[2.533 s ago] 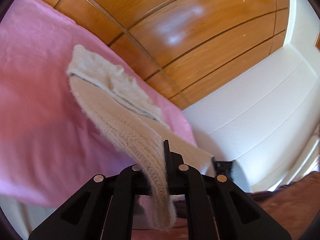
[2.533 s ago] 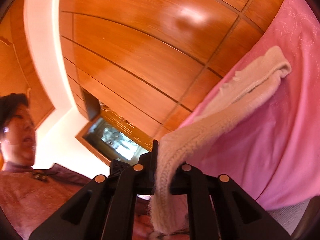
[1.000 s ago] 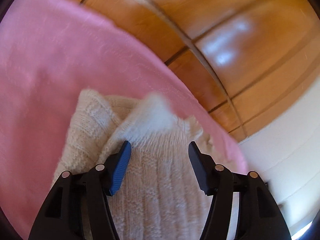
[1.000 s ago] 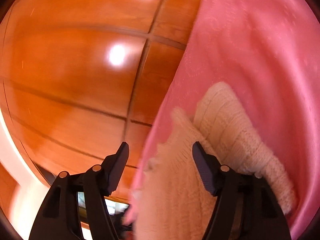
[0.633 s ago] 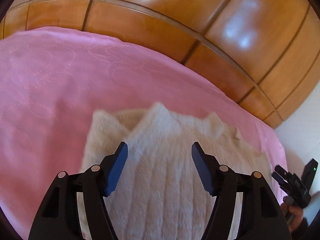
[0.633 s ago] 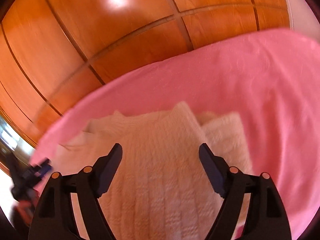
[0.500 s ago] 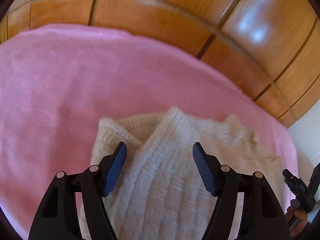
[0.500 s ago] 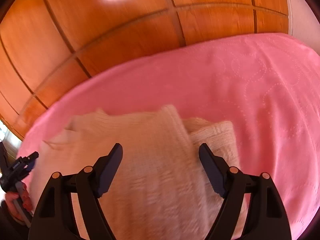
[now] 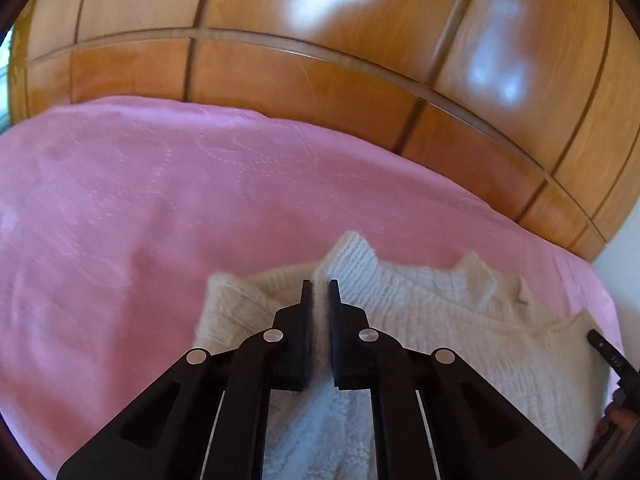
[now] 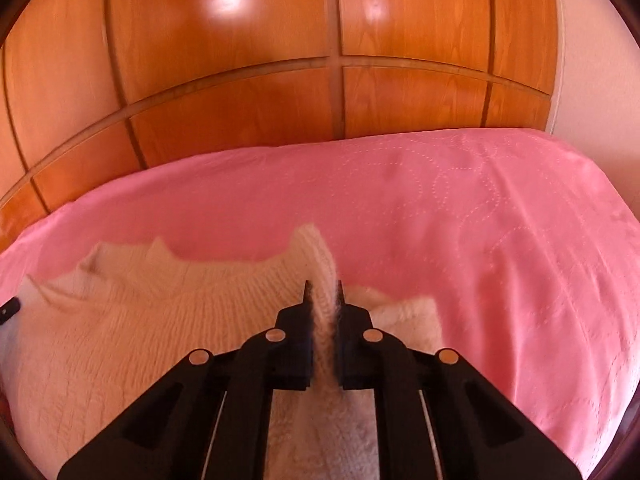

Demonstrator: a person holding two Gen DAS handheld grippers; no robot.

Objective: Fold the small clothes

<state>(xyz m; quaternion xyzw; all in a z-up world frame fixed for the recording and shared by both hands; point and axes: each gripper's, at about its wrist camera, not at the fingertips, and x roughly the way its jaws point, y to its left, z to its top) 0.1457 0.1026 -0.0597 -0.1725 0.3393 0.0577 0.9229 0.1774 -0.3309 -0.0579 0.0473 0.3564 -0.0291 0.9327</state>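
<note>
A cream, fuzzy ribbed-knit sweater (image 9: 460, 332) lies folded on the pink bedspread (image 9: 160, 208), near its wardrobe-side edge. The left gripper (image 9: 318, 286) and right gripper (image 10: 322, 288) have just closed, each pinching a raised fold of knit.

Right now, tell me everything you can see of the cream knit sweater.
The cream knit sweater is fuzzy, ribbed wool-like knit, lying folded in layers on the pink bedspread, with a few corners poking up along its far edge. Each upper corner is pinched into a raised peak: the left gripper has just closed on one, the right gripper on the other, knit squeezed between its pads. A folded sleeve or lower layer sticks out beyond each grip.
</note>
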